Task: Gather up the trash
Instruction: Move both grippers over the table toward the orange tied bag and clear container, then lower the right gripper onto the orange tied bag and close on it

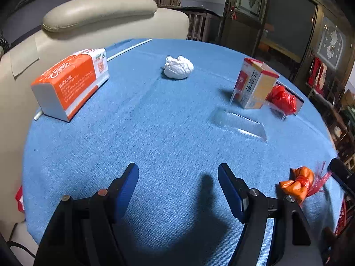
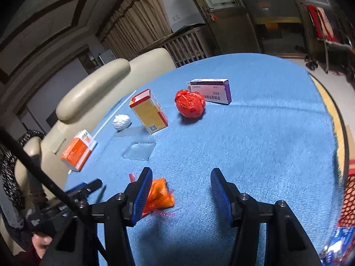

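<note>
The left gripper (image 1: 178, 173) hangs over the blue tablecloth (image 1: 155, 137) w/ its jaws wide apart & nothing between them. The right gripper (image 2: 182, 178) is spread apart too, nothing pinched; a small orange bag (image 2: 160, 194) tied w/ red string lies on the cloth just beside its left finger, partly hidden behind that finger, so can't tell if they touch. In the left view the same orange bag (image 1: 297, 182) sits near the table's right edge. The trash is all over the cloth: a white paper ball (image 1: 178, 67) far back in the middle, a red plastic ball (image 2: 189, 103), a clear plastic tray (image 1: 239, 123) lying flat in front of a tall yellow & red box (image 1: 255, 84). The red ball is just behind that box in the left view. A purple & white box (image 2: 210, 90) lies behind the red ball. An orange tissue pack (image 1: 71, 84) sits at the left edge next to a long white straw (image 1: 128, 49). A cream chair (image 1: 99, 13) stands behind the table.
</note>
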